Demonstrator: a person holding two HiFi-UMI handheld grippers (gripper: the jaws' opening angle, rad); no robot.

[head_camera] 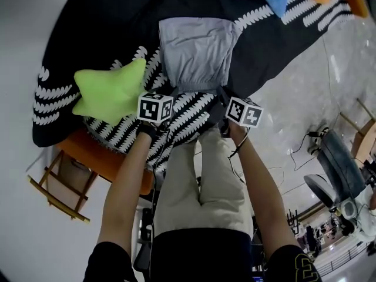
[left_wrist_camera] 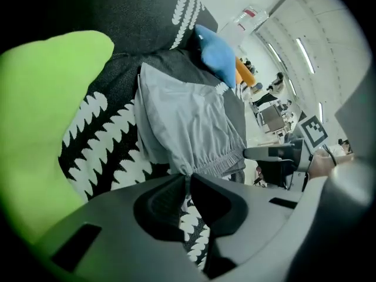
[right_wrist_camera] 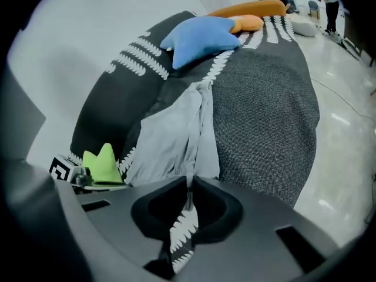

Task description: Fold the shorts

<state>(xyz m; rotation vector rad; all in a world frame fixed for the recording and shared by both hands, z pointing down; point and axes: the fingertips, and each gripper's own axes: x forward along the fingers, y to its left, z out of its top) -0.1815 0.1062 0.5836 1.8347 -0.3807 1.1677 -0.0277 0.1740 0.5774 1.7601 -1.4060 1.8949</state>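
The grey shorts (head_camera: 194, 51) are spread flat near the front edge of the black patterned cushion (head_camera: 111, 22). The left tool (left_wrist_camera: 188, 184) and right tool (right_wrist_camera: 189, 185) are each clenched on a waistband corner. No fold is seen yet, so all the folding is judged to be left.

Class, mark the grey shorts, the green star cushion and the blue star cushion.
grey shorts (head_camera: 197, 51), head view, middle of the fabric.
green star cushion (head_camera: 108, 96), head view, its centre.
blue star cushion (right_wrist_camera: 200, 40), right gripper view, its centre.
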